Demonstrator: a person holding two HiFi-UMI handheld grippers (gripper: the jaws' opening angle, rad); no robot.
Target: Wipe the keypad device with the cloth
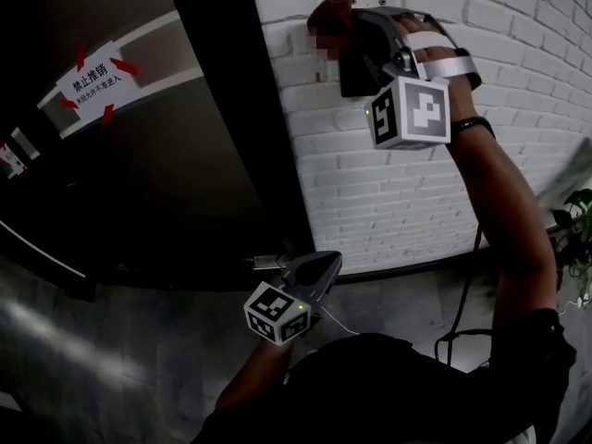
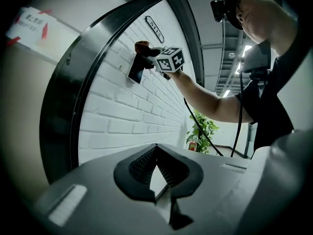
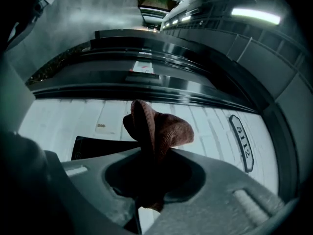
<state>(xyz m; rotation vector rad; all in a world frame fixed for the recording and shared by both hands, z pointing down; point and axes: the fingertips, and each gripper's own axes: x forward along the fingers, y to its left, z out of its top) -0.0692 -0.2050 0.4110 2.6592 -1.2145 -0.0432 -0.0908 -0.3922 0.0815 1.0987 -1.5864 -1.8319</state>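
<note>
A black keypad device [image 1: 355, 61] is mounted high on the white brick wall [image 1: 388, 202]. My right gripper [image 1: 347, 21] is raised to it, shut on a brown cloth [image 1: 330, 11] that rests against the device's top left corner. In the right gripper view the bunched cloth [image 3: 159, 129] sticks out of the jaws, with the keypad device [image 3: 98, 147] just behind and to its left. My left gripper [image 1: 282, 266] hangs low near the wall's base, shut and holding nothing. From the left gripper view the keypad device [image 2: 135, 68] and cloth [image 2: 143, 46] show far above.
A dark door with a paper sign [image 1: 91, 83] taped in red stands left of the wall. A number plate [image 3: 243, 142] is fixed to the bricks right of the device. A potted plant [image 1: 578, 239] and a hanging black cable [image 1: 467, 285] are at right.
</note>
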